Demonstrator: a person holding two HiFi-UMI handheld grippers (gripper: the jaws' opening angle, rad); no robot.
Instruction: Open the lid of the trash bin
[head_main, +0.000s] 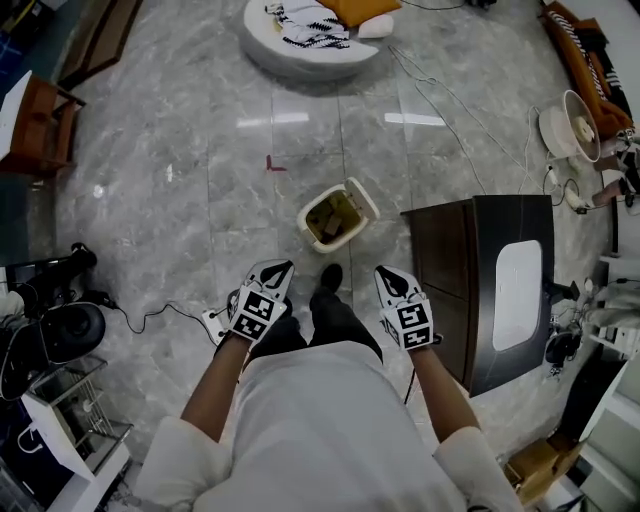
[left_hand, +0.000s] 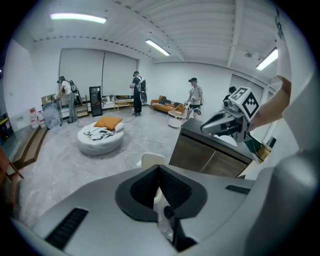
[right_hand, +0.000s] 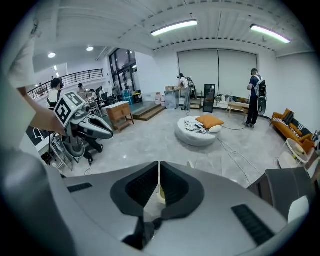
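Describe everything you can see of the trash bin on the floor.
The bin is small, cream and rounded-rectangular, plastic by its look. It stands upright on the grey marble-look floor, just ahead of the person's shoe and near a dark cabinet. From above, a brownish inside shows within the rim, so the lid seems raised at the far edge. Nothing touches it.

Bare floor (head_main: 200, 200) lies open in front of, to the left of and beyond the trash bin (head_main: 337, 215). A dark cabinet (head_main: 480, 290) stands near its right side, narrowing access there. The person's shoe (head_main: 330, 278) sits close to its front edge. A thin cable (head_main: 145, 318) trails across the floor at lower left, apparently lying flat.
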